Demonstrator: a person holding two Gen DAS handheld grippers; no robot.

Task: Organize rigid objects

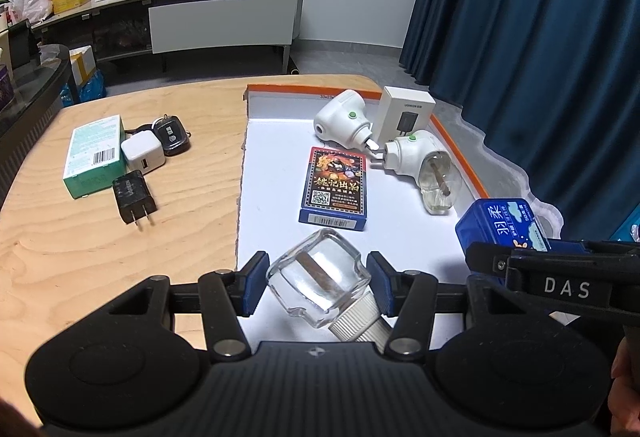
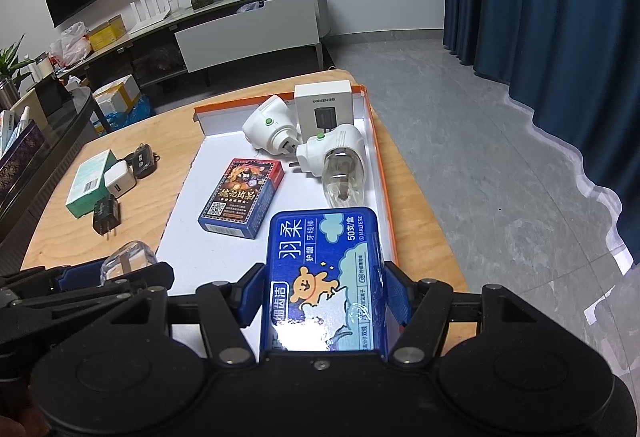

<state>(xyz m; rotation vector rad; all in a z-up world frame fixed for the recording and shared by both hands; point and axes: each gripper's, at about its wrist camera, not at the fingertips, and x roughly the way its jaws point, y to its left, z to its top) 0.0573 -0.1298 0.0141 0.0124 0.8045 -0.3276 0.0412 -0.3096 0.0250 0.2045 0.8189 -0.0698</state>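
Note:
My left gripper [image 1: 316, 283] is shut on a clear glass refill bottle [image 1: 320, 283] with a white ribbed cap, held over the near end of the white tray [image 1: 272, 173]. My right gripper [image 2: 324, 293] is shut on a blue dental floss box [image 2: 324, 269], held over the tray's near right corner; it also shows in the left wrist view [image 1: 500, 225]. In the tray lie a card deck box [image 1: 334, 189], two white plug-in diffusers [image 1: 344, 119] [image 1: 416, 157] and a white charger box [image 1: 406, 113].
On the wooden table [image 1: 100, 257] left of the tray lie a green box [image 1: 94, 157], a white charger [image 1: 142, 155], a black charger [image 1: 132, 197] and a car key fob [image 1: 171, 135]. Blue curtains [image 1: 540, 37] hang at the right; a TV cabinet stands behind.

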